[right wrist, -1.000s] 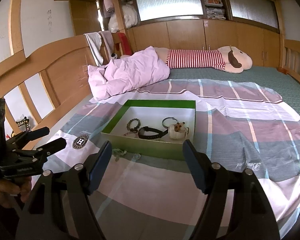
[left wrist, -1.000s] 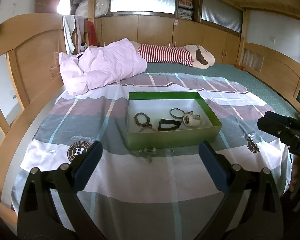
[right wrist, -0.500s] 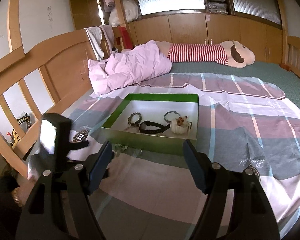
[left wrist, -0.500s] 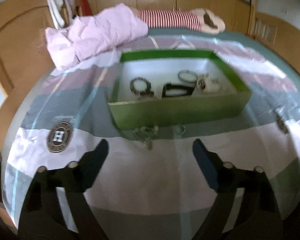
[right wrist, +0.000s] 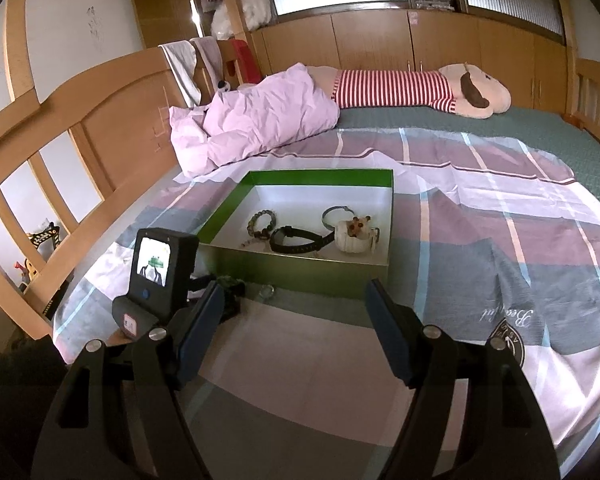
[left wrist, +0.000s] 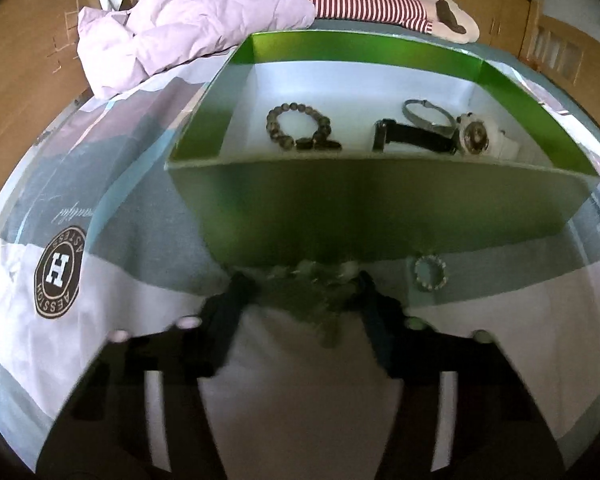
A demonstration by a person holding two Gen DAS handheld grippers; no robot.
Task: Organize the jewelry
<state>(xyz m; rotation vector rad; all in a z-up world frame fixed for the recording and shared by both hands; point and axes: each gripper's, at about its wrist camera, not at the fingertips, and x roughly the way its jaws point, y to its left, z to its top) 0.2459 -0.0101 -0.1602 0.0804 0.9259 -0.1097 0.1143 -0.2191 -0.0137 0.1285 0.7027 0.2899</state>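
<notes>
A green box [left wrist: 380,208] [right wrist: 300,266] lies on the bed, holding a beaded bracelet [left wrist: 296,128], a black watch [left wrist: 412,140], a thin bangle [left wrist: 428,114] and a white watch [left wrist: 480,138]. A greenish bead piece [left wrist: 308,292] lies on the sheet against the box's front wall. My left gripper [left wrist: 304,288] is down at the sheet, fingers open, one on each side of this piece. A small beaded ring [left wrist: 430,272] [right wrist: 267,291] lies just right of it. My right gripper [right wrist: 296,320] is open and empty, held above the sheet in front of the box.
A striped sheet [right wrist: 480,240] covers the bed. A pink quilt [right wrist: 256,120] and a striped plush toy [right wrist: 420,88] lie behind the box. A wooden bed rail [right wrist: 60,128] runs along the left.
My left gripper has dropped forward to the sheet and its fingers have narrowed around the greenish bead piece. My right gripper has stayed nearly still.
</notes>
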